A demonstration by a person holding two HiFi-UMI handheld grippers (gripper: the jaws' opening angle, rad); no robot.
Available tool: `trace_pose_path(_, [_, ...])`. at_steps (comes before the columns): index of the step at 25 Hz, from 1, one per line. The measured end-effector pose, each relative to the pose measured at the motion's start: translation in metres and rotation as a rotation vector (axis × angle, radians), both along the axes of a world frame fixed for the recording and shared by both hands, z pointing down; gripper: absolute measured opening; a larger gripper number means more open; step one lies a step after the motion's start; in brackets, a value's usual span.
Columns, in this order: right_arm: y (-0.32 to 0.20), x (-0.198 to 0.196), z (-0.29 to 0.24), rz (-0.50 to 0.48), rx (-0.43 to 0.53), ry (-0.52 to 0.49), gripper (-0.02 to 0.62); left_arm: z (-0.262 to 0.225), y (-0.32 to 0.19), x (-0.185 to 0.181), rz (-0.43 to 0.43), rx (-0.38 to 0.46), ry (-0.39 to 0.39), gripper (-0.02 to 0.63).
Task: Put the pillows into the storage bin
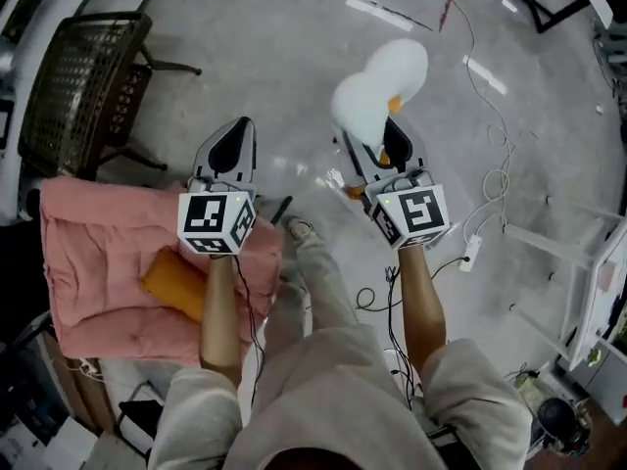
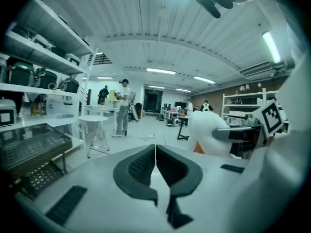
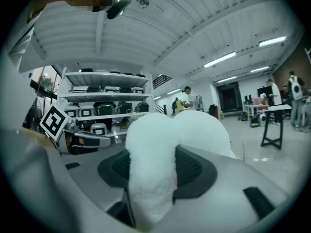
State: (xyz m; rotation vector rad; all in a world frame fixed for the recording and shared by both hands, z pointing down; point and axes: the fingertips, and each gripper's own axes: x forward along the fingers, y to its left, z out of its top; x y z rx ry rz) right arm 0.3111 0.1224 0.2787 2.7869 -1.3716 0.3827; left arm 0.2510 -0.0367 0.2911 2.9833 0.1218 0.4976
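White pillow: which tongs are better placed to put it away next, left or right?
Right, most likely. The right tongs are clamped on the white pillow, so they can carry it straight over. The left tongs are shut with nothing between them.

Nothing legible here.
My left marker cube point(image 1: 217, 221) and right marker cube point(image 1: 411, 215) show only black-and-white square patterns; the shelf boxes point(image 3: 104, 108) are too blurred to read.
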Motion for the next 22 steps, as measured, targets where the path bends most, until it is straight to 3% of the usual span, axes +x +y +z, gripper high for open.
trace_pose_path(5, [0.129,0.029,0.066,0.217,-0.083,-0.071,0.215,0.05,0.092,0.056,0.175,-0.031,-0.048,0.012])
trace_pose_path(10, [0.226,0.021,0.167,0.368,-0.158,-0.201,0.219,0.118,0.157,0.069,0.287,-0.052,-0.126,0.012])
trace_pose_path(16, [0.298,-0.005,0.299,0.519,-0.222,-0.393,0.222,0.186,0.194,0.062,0.365,-0.067,-0.217,0.012])
trace_pose_path(22, [0.332,-0.04,0.409,0.637,-0.273,-0.539,0.227,0.243,0.212,0.047,0.428,-0.078,-0.278,0.012])
